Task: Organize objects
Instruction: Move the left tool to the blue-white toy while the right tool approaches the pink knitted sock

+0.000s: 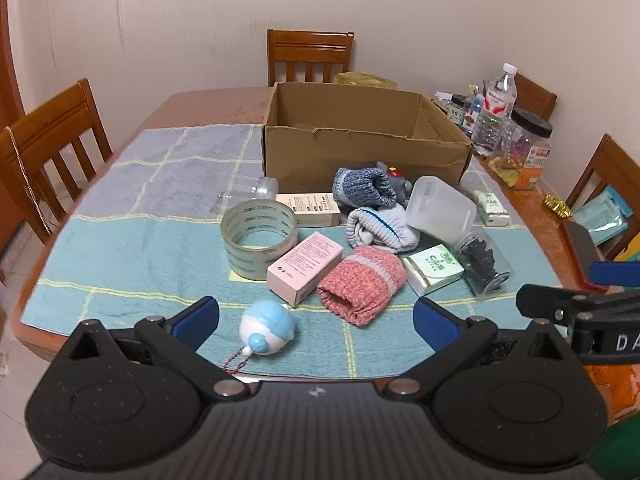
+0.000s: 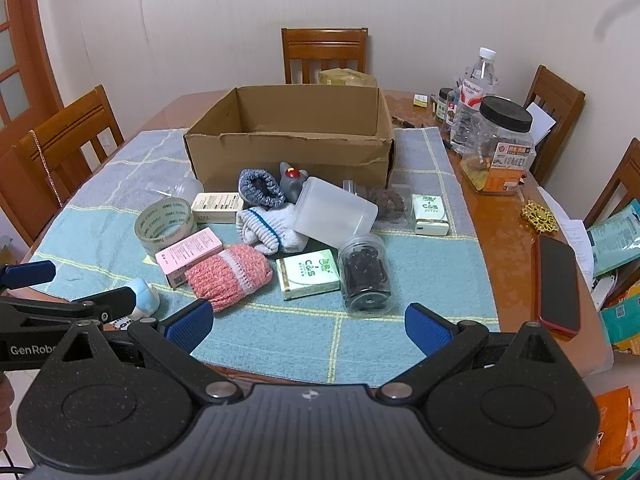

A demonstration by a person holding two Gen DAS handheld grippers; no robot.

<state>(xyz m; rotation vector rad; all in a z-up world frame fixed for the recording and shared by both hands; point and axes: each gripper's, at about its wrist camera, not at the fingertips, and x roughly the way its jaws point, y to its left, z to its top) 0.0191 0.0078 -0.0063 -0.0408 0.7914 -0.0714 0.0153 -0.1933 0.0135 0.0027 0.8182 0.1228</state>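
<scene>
An open cardboard box (image 1: 360,148) (image 2: 288,152) stands on a blue checked cloth (image 1: 140,240). In front of it lie a tape roll (image 1: 258,236) (image 2: 164,222), a pink box (image 1: 304,266) (image 2: 188,254), a pink sock (image 1: 360,282) (image 2: 230,274), a white sock (image 1: 380,228), a blue-grey sock (image 2: 260,188), a blue-white toy (image 1: 268,328), a green tissue pack (image 2: 308,274) and a clear jar of dark clips (image 2: 364,276). My left gripper (image 1: 316,320) is open and empty above the near edge. My right gripper (image 2: 308,324) is open and empty beside it.
A frosted plastic container (image 2: 336,210) lies tipped among the socks. Bottles and a black-lidded jar (image 2: 496,148) crowd the right side of the table. A red phone (image 2: 558,284) lies at the right edge. Wooden chairs (image 1: 308,56) surround the table.
</scene>
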